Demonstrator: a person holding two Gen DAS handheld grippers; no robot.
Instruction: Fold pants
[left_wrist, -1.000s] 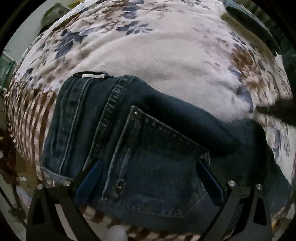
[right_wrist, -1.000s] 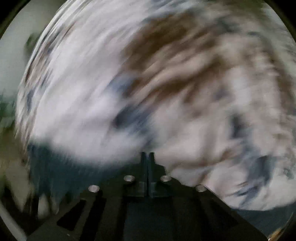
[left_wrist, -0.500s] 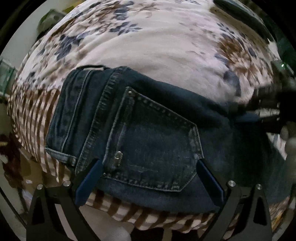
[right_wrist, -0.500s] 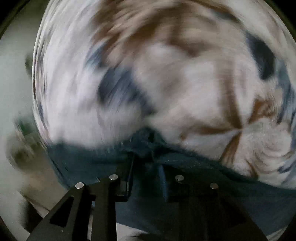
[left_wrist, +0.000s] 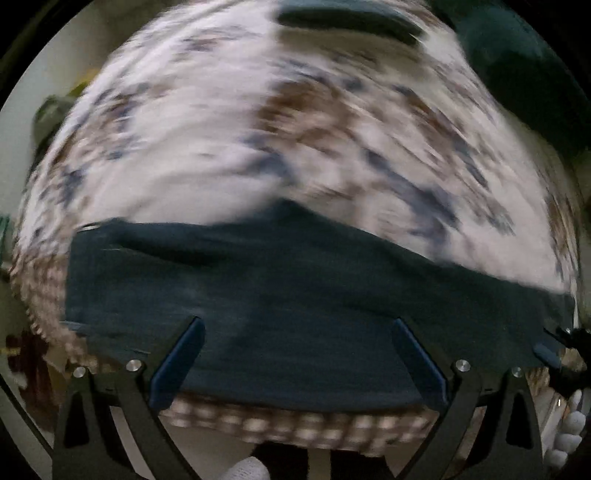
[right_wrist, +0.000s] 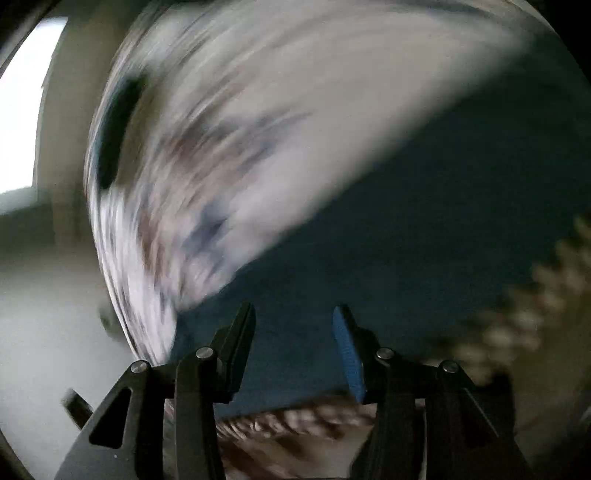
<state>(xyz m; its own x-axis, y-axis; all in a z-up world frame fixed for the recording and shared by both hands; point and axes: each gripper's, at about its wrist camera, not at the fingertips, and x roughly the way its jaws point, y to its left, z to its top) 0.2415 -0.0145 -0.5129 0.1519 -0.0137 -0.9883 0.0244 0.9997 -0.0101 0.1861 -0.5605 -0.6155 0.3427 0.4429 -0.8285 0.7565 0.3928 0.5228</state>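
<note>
Hovering low over the near edge of the bed, the left gripper (left_wrist: 295, 354) has its blue-padded fingers (left_wrist: 177, 363) spread wide, nothing between them. Just beyond the tips lie the pants (left_wrist: 295, 302), dark blue denim in a broad flat band across the near part of the bedspread (left_wrist: 207, 155). Their near edge runs close to the brown-and-white patterned border (left_wrist: 295, 424) of the spread, which hangs at the bed's front. Whole left-wrist view is smeared; seams and pocket cannot be made out.

At the far right edge of the same view, a dark piece of the right gripper (left_wrist: 565, 343) shows at the end of the denim band, with a white-gloved hand (left_wrist: 569, 435) below it.

Right-wrist view, also heavily blurred: right gripper (right_wrist: 293, 347) fingers parted, a clear gap between the pads, no cloth caught in them. Denim (right_wrist: 424, 229) fills the lower right half of the view directly ahead of the tips. Patterned border (right_wrist: 535, 314) shows at right and beneath the fingers.

Farther out, the floral bedspread, white with brown and blue blotches, covers the middle ground in both views. At the far side of the bed lies a dark flat item (left_wrist: 347, 20), unidentifiable; a dark green mass (left_wrist: 517, 74) sits at upper right. Pale wall (right_wrist: 22, 110) at left.
</note>
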